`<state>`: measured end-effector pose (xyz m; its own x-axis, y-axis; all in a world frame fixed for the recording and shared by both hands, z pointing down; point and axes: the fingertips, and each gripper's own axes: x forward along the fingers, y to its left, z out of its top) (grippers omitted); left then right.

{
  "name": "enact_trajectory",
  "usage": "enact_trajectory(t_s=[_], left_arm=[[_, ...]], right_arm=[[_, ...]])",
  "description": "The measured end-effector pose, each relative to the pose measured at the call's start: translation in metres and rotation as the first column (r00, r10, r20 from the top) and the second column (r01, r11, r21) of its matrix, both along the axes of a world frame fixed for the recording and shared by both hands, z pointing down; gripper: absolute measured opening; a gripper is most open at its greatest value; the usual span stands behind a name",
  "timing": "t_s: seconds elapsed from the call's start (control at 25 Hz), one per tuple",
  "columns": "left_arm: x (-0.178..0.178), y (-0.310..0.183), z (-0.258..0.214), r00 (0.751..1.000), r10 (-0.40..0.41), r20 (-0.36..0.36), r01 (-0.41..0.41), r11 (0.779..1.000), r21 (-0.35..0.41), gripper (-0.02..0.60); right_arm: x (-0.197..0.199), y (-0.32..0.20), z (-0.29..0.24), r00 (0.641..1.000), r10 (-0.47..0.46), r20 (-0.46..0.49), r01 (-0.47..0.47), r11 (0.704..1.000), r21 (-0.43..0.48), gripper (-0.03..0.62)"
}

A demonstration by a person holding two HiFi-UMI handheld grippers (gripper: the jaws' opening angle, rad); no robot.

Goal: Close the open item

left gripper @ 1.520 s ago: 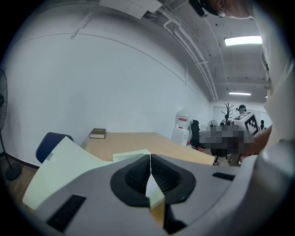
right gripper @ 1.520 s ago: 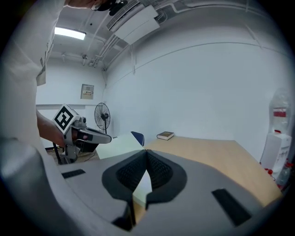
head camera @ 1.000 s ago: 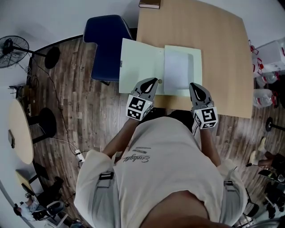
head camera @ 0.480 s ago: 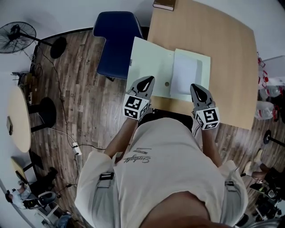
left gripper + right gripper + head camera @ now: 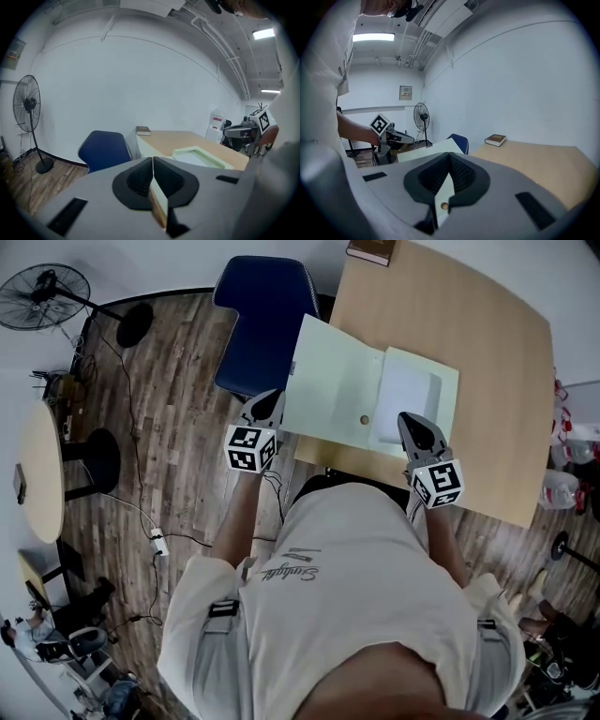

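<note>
An open pale green box folder lies on the wooden table [image 5: 478, 324]. Its cover [image 5: 333, 381] spreads left past the table's edge, and its tray [image 5: 412, 395] holds white paper. My left gripper [image 5: 267, 401] is shut on the cover's outer near corner, off the table; in the left gripper view the cover's edge [image 5: 157, 201] sits pinched between the jaws of the left gripper [image 5: 153, 161]. My right gripper [image 5: 412, 423] is at the tray's near edge. In the right gripper view the right gripper [image 5: 449, 157] is shut on a pale flap [image 5: 443, 194] with a brown snap button.
A blue chair [image 5: 262, 320] stands just left of the table, under the overhanging cover. A dark book [image 5: 370, 251] lies at the table's far edge. A standing fan [image 5: 42, 287] and a round side table [image 5: 42, 484] are on the wooden floor to the left. Bottles [image 5: 567, 488] stand to the right.
My left gripper has moved left from near the snap button to the cover's outer near corner and now grips its edge. The right gripper has stayed at the tray.
</note>
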<state>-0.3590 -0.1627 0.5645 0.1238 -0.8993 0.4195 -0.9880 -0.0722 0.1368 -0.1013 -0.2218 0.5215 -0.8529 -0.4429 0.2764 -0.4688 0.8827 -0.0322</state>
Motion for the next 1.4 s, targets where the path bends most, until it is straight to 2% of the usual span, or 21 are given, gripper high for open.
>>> enact_trajectory(t_s=[0.16,0.28,0.44,0.6,0.8,1.0,1.4], left_arm=[[-0.021,0.008,0.036,0.997,-0.042,-0.063,0.038,0.996,-0.076,0.015],[-0.022,0.014,0.055,0.997,-0.04,-0.067,0.032,0.993,-0.116,0.015],[-0.013,0.015,0.062,0.995,-0.024,-0.097,0.012,0.992,-0.127,0.015],[-0.002,0.016,0.052,0.993,0.0,-0.119,-0.012,0.994,-0.105,0.015],[0.028,0.009,0.033,0.985,0.031,-0.172,-0.043,0.997,-0.062,0.015],[0.066,-0.002,0.027,0.979,0.1,-0.18,-0.11,0.993,-0.05,0.015],[0.159,-0.034,0.015,0.949,0.239,-0.204,-0.251,0.967,-0.038,0.014]], right_arm=[[0.003,-0.007,-0.001,1.0,0.018,-0.005,-0.018,1.0,-0.012,-0.005],[0.004,-0.01,0.0,1.0,0.023,-0.01,-0.023,1.0,-0.012,-0.005],[0.003,-0.01,0.003,1.0,0.019,-0.021,-0.019,1.0,-0.018,-0.005],[0.003,-0.006,0.006,1.0,0.018,-0.018,-0.018,0.999,-0.026,-0.005],[0.016,-0.007,0.003,1.0,0.029,-0.007,-0.029,0.999,-0.026,-0.005],[0.035,-0.007,-0.003,0.998,0.058,0.005,-0.058,0.998,-0.023,-0.005],[0.112,-0.02,-0.005,0.981,0.191,0.006,-0.191,0.981,-0.044,-0.005]])
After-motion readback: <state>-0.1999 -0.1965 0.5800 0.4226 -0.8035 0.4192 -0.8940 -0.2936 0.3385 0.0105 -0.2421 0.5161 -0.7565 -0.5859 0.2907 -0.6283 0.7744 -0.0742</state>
